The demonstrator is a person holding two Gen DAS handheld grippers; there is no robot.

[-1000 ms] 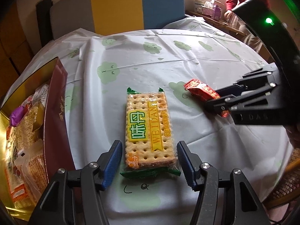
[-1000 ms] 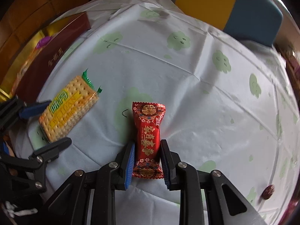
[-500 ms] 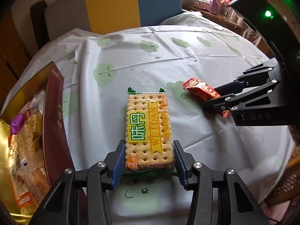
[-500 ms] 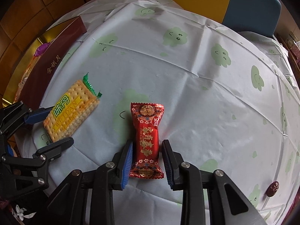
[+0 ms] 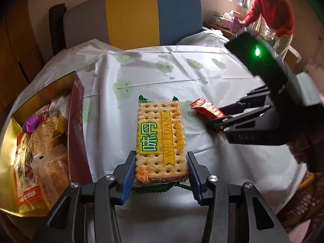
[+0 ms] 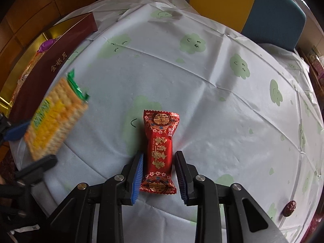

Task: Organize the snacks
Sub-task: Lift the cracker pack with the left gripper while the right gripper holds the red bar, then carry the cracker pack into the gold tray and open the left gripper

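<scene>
My left gripper [image 5: 161, 174] is shut on the near end of a yellow-and-green cracker pack [image 5: 160, 139] and holds it lifted off the table; the pack shows blurred in the right wrist view [image 6: 54, 119]. A red candy bar [image 6: 160, 151] lies on the tablecloth between the fingers of my right gripper [image 6: 159, 171], which is open with a gap on the right side. It also shows in the left wrist view [image 5: 206, 108]. The gold-lined maroon snack box [image 5: 76, 125] with several snacks stands at the left.
The round table has a white cloth with green cloud prints [image 6: 222, 81]. A small dark red candy [image 6: 289, 207] lies near the table's right edge. A grey, yellow and blue chair [image 5: 131, 18] stands behind. A person in red [image 5: 271, 14] is at the far right.
My left gripper closed on the cracker pack and lifted it. My right gripper opened slightly around the red candy bar, which stays on the table.
</scene>
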